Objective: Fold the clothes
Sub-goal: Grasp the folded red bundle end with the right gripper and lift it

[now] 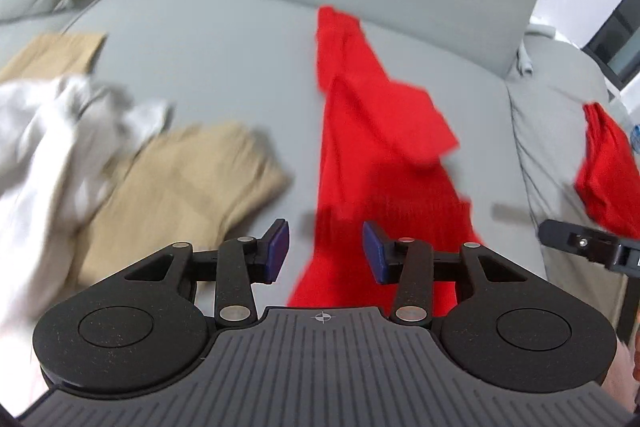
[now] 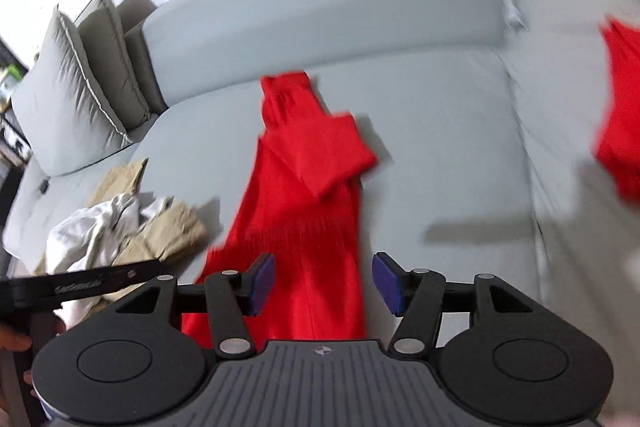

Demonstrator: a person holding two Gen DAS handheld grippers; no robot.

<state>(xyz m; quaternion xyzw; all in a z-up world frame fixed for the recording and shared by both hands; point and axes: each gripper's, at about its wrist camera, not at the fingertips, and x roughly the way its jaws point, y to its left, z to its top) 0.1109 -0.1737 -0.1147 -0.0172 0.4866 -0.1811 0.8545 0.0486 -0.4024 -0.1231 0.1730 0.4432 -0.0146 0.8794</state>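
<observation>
A red garment [image 1: 372, 155] lies lengthwise on the grey sofa seat [image 1: 224, 67], one sleeve folded across its body; it also shows in the right wrist view [image 2: 304, 187]. My left gripper [image 1: 325, 251] is open and empty above the garment's near left edge. My right gripper [image 2: 324, 281] is open and empty above the garment's near end. The right gripper's side shows in the left wrist view [image 1: 588, 243]. Both views are blurred.
A tan garment [image 1: 176, 187] and a crumpled white one [image 1: 60, 131] lie on the seat's left. Another red garment [image 1: 608, 171] hangs over the right armrest [image 1: 560, 115]. Cushions [image 2: 80, 91] stand at the sofa's left end. The backrest [image 2: 320, 3] rises behind.
</observation>
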